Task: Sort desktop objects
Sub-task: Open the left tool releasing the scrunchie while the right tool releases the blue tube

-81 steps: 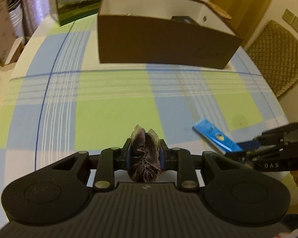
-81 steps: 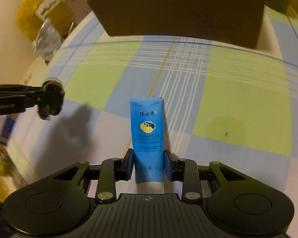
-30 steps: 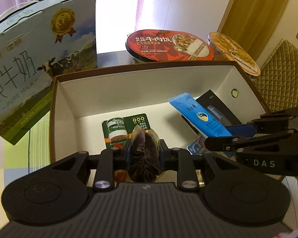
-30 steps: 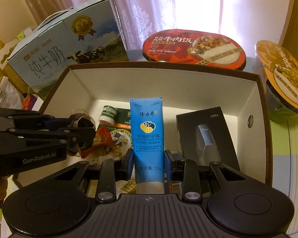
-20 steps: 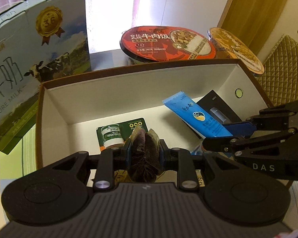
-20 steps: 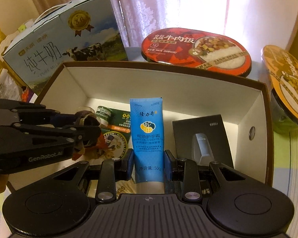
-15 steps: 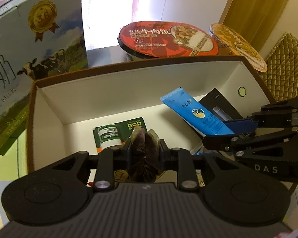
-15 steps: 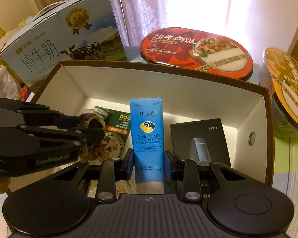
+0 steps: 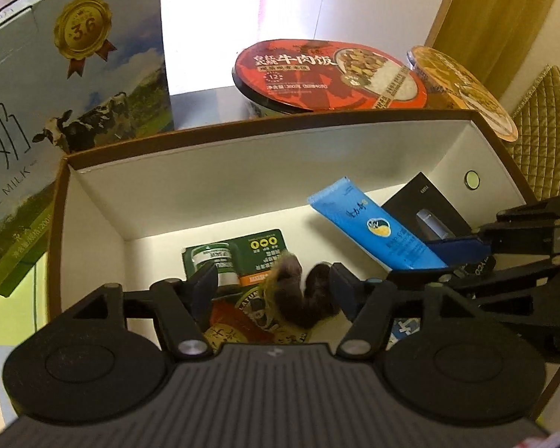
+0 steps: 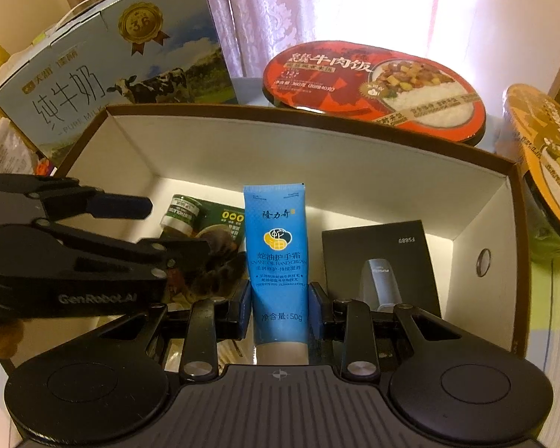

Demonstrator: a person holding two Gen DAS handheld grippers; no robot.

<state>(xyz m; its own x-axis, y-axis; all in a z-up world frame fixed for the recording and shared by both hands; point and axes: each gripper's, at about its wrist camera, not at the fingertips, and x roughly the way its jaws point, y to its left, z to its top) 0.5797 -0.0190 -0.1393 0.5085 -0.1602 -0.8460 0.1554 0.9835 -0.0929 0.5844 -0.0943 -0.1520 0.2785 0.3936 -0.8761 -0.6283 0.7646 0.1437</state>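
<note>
Both grippers hang over an open brown cardboard box (image 9: 242, 127) with white inner walls (image 10: 280, 142). My left gripper (image 9: 274, 283) is open, and a dark crumpled packet (image 9: 302, 298) sits loose and blurred between its spread fingers, over snack wrappers on the box floor. My right gripper (image 10: 278, 298) is shut on a blue hand-cream tube (image 10: 274, 239), held upright above the middle of the box. In the left wrist view the tube (image 9: 373, 224) slants up from the right gripper (image 9: 440, 261). The left gripper (image 10: 149, 227) shows at the left of the right wrist view.
Inside the box lie a black shaver carton (image 10: 377, 254), a small green bottle (image 10: 181, 212) and a green card (image 9: 261, 254). Behind it stand a milk carton (image 10: 104, 74), a red ready-meal bowl (image 10: 373, 86) and an orange one (image 10: 548, 149). A quilted chair (image 9: 541, 130) is at the right.
My left gripper has opened and let go of the dark packet, which has dropped a little between the fingers. Both grippers earlier carried their items from the checked tablecloth to over the box.
</note>
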